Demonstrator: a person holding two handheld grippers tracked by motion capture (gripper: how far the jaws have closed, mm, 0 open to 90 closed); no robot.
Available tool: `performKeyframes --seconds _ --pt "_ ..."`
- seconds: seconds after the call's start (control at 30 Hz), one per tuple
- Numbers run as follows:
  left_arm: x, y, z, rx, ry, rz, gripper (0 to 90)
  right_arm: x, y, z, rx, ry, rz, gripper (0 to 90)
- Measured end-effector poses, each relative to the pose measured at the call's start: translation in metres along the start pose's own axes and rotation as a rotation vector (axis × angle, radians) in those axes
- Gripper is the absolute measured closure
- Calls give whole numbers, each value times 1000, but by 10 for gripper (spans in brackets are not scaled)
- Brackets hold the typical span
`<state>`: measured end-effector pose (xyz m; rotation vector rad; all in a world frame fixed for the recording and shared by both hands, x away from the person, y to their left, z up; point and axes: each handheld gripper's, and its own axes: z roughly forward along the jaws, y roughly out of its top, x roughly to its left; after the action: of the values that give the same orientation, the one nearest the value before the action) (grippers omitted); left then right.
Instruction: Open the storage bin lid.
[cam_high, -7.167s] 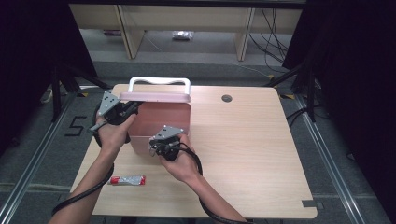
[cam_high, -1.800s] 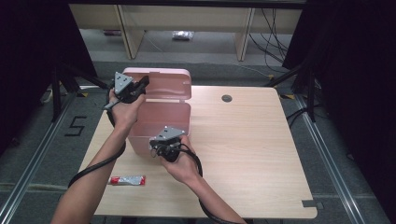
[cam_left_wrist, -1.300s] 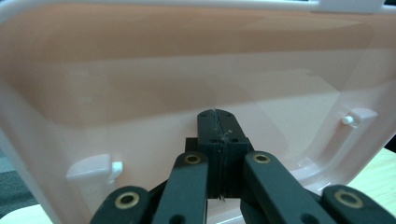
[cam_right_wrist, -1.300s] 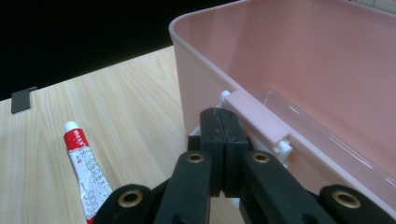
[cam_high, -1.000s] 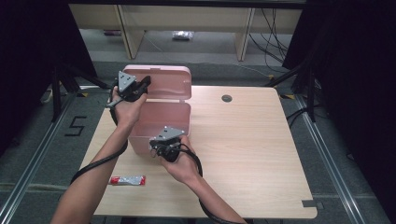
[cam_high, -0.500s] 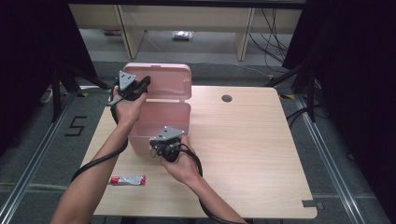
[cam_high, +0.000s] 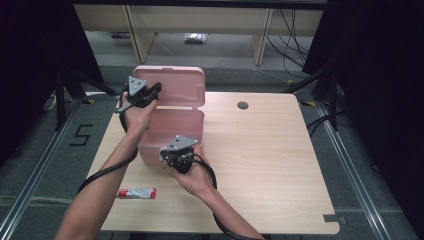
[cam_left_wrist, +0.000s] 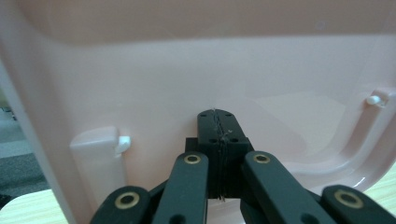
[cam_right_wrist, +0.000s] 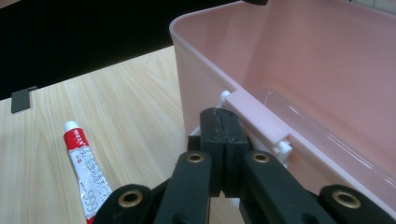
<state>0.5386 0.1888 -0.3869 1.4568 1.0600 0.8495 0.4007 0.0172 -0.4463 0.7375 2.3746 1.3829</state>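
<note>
- The left gripper (cam_left_wrist: 219, 135) has its jaws pressed flat together with nothing between them; their tip rests against the inner face of the raised pink plastic lid (cam_left_wrist: 261, 70).
- In the high view the left gripper (cam_high: 142, 92) sits at the left edge of that lid (cam_high: 175, 85), which stands tilted up and back behind the box.
- The right gripper (cam_right_wrist: 219, 135) also has its jaws clenched on nothing, their tip just against the white-and-pink latch (cam_right_wrist: 259, 123) on the front wall of the pink rectangular plastic storage box (cam_right_wrist: 299, 60).
- In the high view the right gripper (cam_high: 176, 151) is at the near front wall of the open box (cam_high: 172, 127), and the hand (cam_high: 195, 175) behind it lies over the worktop.
- The box stands on the left half of the light wooden worktop (cam_high: 270, 150), its inside bare as far as can be seen.
- A small red-and-white tube (cam_right_wrist: 86, 175) lies flat on the worktop, near the box's front left corner and apart from it; in the high view the tube (cam_high: 136, 193) is close to the near edge.
- A round grommet hole (cam_high: 243, 105) sits at the far edge of the worktop, well apart from the box.
</note>
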Motion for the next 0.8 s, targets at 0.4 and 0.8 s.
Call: performKeyframes --seconds 0.4,0.8 --pt "2 -5 5 23 6 -3 891 0 0 0 3 1 3 900" --pt "2 -8 10 52 10 -2 891 0 0 -1 15 8 -1 900"
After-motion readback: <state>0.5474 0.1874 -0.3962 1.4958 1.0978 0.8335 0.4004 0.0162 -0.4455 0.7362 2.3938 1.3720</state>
